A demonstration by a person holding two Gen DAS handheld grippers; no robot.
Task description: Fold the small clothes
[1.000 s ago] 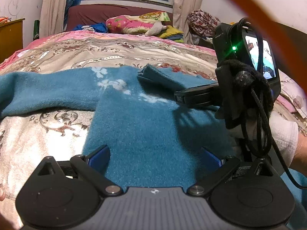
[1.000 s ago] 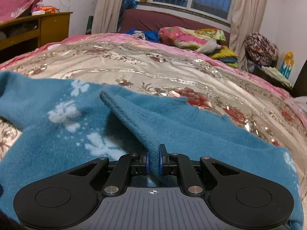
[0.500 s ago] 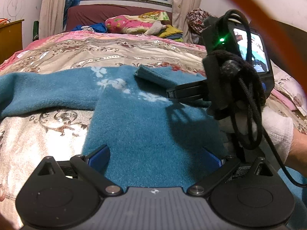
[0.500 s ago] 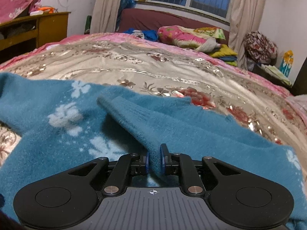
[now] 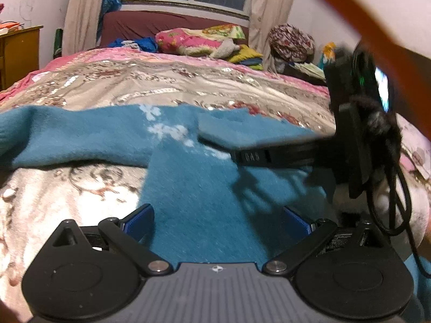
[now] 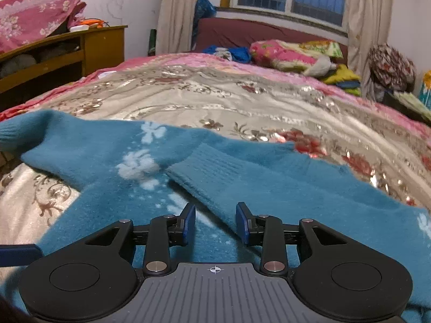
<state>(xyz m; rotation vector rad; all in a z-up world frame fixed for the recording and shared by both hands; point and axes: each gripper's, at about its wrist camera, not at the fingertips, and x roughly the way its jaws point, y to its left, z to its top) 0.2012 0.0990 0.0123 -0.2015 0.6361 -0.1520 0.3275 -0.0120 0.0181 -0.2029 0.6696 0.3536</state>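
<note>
The teal sweater (image 6: 113, 196) lay spread on the bed (image 6: 242, 99), its body near the cameras and its white flower pattern toward the far middle. One sleeve (image 6: 231, 177) was folded in over the body. Its ribbed cuff end pointed far and left, and its long axis ran from there back toward the near right, straight into the right claw (image 6: 215, 223). The other sleeve (image 6: 40, 137) stretched away to the far left, unfolded, its long axis roughly across the bed.

The right claw's jaws were opening. The near end of the folded sleeve sat between the blue pads (image 6: 188, 220), but a gap showed on each side and the cloth rested on the body below, so the grip looked let go. In the left wrist view the same claw reached in from the right over the folded sleeve.

The left claw (image 5: 218, 220) hovered wide apart over the near part of the sweater body, with plain cloth under the gap and nothing pinched.

Judged from this layout, the fold of the right-hand sleeve seemed finished, and the far-left sleeve looked like the next piece to bring in. That sleeve lay to the left and beyond the left claw, well apart from the right claw, so the left hand was the nearer one. A grasp would probably best cross the sleeve's width near its cuff.
</note>
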